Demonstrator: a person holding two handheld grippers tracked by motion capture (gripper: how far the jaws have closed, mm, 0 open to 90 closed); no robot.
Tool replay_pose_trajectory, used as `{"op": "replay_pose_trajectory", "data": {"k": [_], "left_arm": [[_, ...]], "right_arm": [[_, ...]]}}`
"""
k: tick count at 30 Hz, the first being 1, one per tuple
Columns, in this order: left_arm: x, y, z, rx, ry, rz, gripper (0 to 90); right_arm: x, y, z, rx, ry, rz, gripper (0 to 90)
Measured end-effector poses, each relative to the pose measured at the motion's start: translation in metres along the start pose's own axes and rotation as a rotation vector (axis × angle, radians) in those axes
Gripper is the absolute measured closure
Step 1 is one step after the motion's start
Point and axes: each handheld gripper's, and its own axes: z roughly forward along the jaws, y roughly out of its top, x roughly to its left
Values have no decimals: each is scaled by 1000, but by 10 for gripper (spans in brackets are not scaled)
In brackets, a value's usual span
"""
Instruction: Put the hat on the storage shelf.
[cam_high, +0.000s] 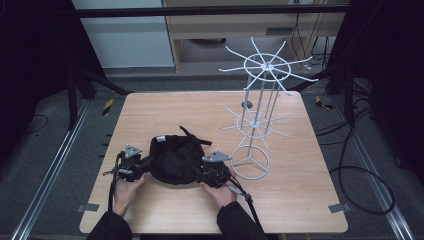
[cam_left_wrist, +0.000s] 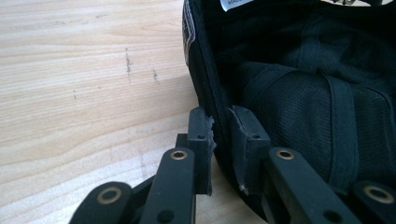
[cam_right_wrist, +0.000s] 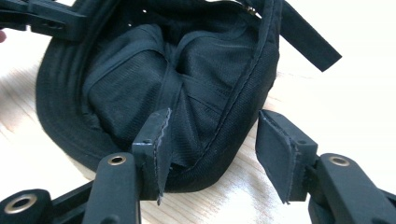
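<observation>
A black cap (cam_high: 175, 160) lies upside down on the wooden table (cam_high: 150, 110), near the front edge. My left gripper (cam_high: 148, 161) is at the cap's left side. In the left gripper view the two pads of the left gripper (cam_left_wrist: 222, 135) pinch the cap's rim (cam_left_wrist: 205, 79), one pad outside and one inside. My right gripper (cam_high: 201, 173) is at the cap's right side. Its jaws (cam_right_wrist: 212, 140) stand wide apart, with the cap's edge (cam_right_wrist: 233, 121) between them and neither pad pressing on it. The cap's back strap (cam_right_wrist: 308, 37) sticks out to the side.
A tall white wire rack (cam_high: 257, 110) with spoked arms stands on the table just right of the cap, its ring base (cam_high: 250, 162) close to my right gripper. Bare wood stretches behind and left of the cap.
</observation>
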Motion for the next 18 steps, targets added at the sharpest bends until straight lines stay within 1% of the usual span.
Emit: {"op": "replay_pose_trajectory", "data": {"k": [1, 3, 5, 8, 10, 11, 15, 17, 18], "left_arm": [[0, 0, 0, 2, -2, -2, 781], [-1, -1, -2, 7, -9, -3, 783], [-3, -1, -3, 9, -14, -3, 787], [-4, -3, -4, 9, -21, -1, 790], [-7, -4, -5, 14, -34, -3, 790], [-7, -5, -5, 18, -38, -4, 790], [-11, -5, -2, 29, -67, -14, 788], [-14, -5, 1, 33, -84, -20, 786], [-16, -5, 2, 35, -92, -24, 785]], "right_arm": [[-1, 0, 1, 7, -5, 1, 483], [-1, -1, 2, 21, 0, 7, 526], [0, -1, 3, 36, 8, -1, 647], [1, 0, 2, 44, 8, -6, 795], [2, 3, 0, 29, 7, -7, 823], [1, 4, -1, 15, 9, -6, 827], [4, 13, -16, -87, 22, -33, 832], [6, 19, -25, -144, 28, -66, 833], [7, 21, -28, -160, 32, -75, 833]]}}
